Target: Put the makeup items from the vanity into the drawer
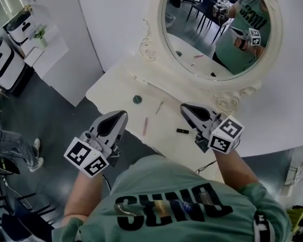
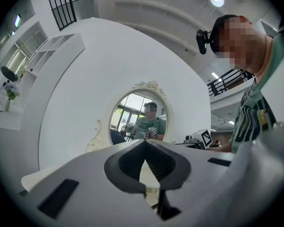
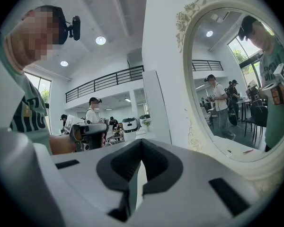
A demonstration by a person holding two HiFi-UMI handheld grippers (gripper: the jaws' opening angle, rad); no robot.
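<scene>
- While both grippers hang at the front edge of the vanity (image 1: pixel 113 87), neither holds anything.
- Left gripper (image 1: pixel 122 114): jaws pressed together, empty; lower left of centre.
- Right gripper (image 1: pixel 183 107): jaws together, empty; right of centre.
- On the tabletop between them: green round compact (image 1: pixel 137 99), thin liner (image 1: pixel 159 107), pink pencil (image 1: pixel 145 125).
- Black tube (image 1: pixel 182 130) lies just beside the right gripper.

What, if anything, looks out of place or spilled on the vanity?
Nothing stands out. The green round compact, pink pencil, paler stick and black tube lie flat and apart on the vanity top; nothing looks spilled or broken.
</scene>
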